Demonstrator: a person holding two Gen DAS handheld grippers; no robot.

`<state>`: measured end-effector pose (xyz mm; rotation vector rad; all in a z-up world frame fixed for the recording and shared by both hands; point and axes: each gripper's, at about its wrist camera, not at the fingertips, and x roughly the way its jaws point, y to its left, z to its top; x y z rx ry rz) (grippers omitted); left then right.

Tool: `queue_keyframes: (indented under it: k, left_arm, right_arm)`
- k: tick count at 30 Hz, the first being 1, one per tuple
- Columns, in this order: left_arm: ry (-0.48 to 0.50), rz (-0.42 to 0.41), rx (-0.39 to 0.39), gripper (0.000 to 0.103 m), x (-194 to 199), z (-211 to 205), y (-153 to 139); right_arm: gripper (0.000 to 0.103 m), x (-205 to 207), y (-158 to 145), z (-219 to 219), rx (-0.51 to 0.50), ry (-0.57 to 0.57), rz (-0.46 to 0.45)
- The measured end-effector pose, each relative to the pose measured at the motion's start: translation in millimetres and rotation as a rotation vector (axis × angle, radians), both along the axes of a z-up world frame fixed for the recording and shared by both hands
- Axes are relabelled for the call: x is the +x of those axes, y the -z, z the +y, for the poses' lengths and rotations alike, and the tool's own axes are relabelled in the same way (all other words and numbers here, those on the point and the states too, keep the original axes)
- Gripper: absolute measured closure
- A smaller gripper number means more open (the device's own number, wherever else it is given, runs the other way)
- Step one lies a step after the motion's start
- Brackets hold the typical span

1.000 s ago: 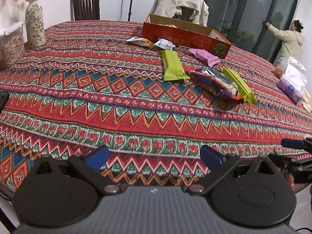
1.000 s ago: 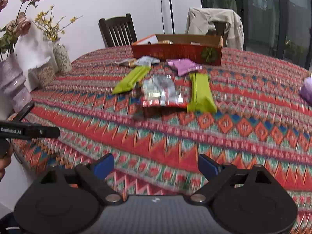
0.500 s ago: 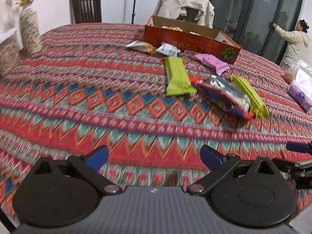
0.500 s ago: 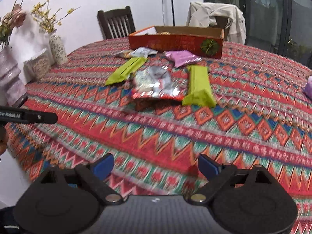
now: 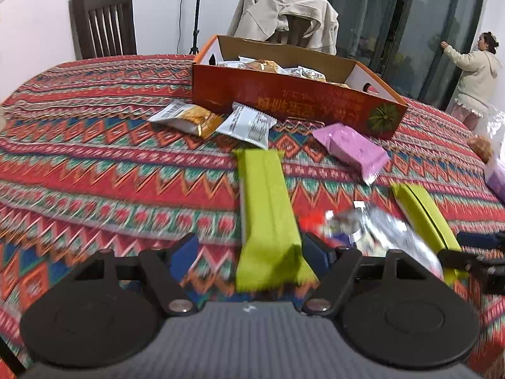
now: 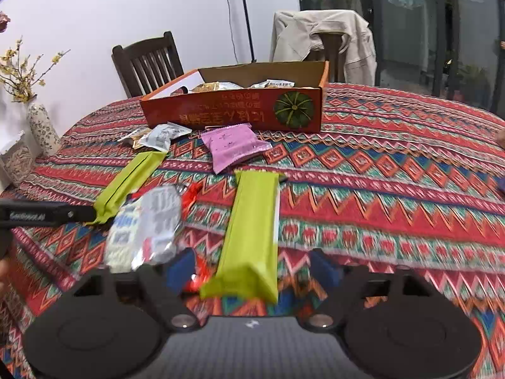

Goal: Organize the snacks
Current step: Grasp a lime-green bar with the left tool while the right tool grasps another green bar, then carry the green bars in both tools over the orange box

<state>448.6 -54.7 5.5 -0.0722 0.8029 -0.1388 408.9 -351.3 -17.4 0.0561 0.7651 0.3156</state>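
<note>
Two long green snack bars lie on the patterned tablecloth in front of an orange cardboard box (image 5: 284, 101) that holds several small packets. My left gripper (image 5: 249, 254) straddles the near end of one green bar (image 5: 265, 208); its jaws are closing, and a gap shows at the left pad. My right gripper (image 6: 252, 268) straddles the other green bar (image 6: 252, 230), jaws closing, with gaps on both sides. A crinkled silver and red packet (image 6: 148, 227) lies between the two bars. A pink packet (image 6: 232, 145) and two small packets (image 5: 249, 124) lie near the box.
A wooden chair (image 5: 101, 22) and a chair draped with a beige jacket (image 5: 284, 15) stand behind the table. A vase (image 6: 42, 126) sits at the table's left edge, clear bags (image 5: 492, 154) at its right. A person (image 5: 473, 72) stands at the glass door.
Both grippers have moved forward across the table to the snacks. Each now has a green bar between its jaws, and both pairs of jaws stand narrower than before.
</note>
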Motion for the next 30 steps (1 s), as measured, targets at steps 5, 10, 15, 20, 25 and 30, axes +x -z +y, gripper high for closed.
queue_keyframes:
  k: [5,10,15,20,25,30]
  left_arm:
    - [0.012,-0.030,0.034,0.045,19,-11,11]
    - [0.033,-0.029,0.060,0.066,22,-18,9]
    - [0.050,-0.007,0.039,0.069,12,-15,4]
    - [0.057,-0.034,0.035,0.069,-23,-6,-9]
    - [0.059,-0.044,0.037,0.069,-58,2,-22]
    - [0.052,-0.047,0.025,0.069,-81,8,-32]
  right_arm:
    - [0.053,25,7,13,-0.033,-0.029,-0.009]
    - [0.067,29,9,20,-0.066,-0.047,-0.042]
    - [0.070,24,5,19,-0.058,-0.070,-0.030]
    - [0.070,5,-5,15,-0.070,-0.077,-0.042]
    - [0.070,-19,-23,11,-0.080,-0.078,-0.071]
    - [0.070,-40,-41,12,-0.081,-0.098,-0.100]
